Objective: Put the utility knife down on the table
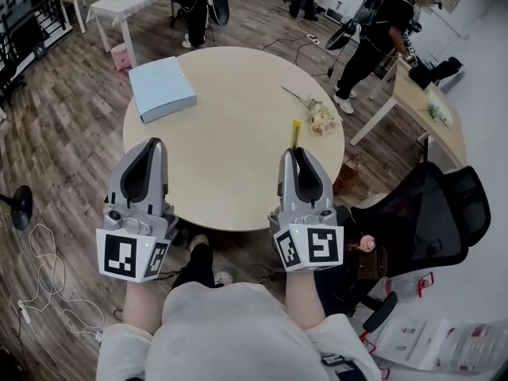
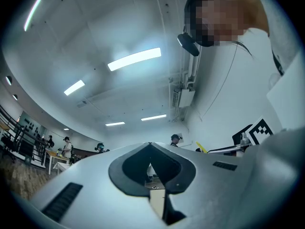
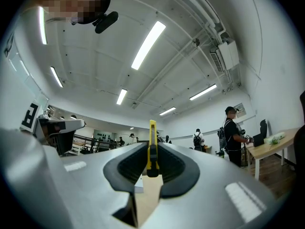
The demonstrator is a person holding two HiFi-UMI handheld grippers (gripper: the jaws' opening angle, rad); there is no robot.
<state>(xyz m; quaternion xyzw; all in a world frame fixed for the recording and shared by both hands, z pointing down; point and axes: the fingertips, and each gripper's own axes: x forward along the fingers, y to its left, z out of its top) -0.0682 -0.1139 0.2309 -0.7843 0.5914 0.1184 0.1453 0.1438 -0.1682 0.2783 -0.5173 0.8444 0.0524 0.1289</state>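
The utility knife (image 3: 152, 132) was pinched between the jaws of the right gripper (image 1: 298, 154), its yellow body standing up out of the pads and its tip reaching forward over the near edge of the round table (image 1: 238, 133). In the head view the knife (image 1: 296, 133) was off the tabletop, so the putting-down looked not yet done. Gripped low on its body, it seemed to be carried with its length clear of the pads, probably so it could be tipped flat onto the bare wood ahead. The left gripper (image 1: 152, 146) was over the table's near-left edge, well apart from the knife. Its jaws were pressed together on nothing, which suggested it was parked out of the way and took no part. The only thing like a container on the table was a flat blue box (image 1: 161, 88) at the far left. It was shut, so its contents could not be told. A dried flower sprig (image 1: 317, 116) lay loose on the table just beyond the knife, a spot best avoided when setting it down.
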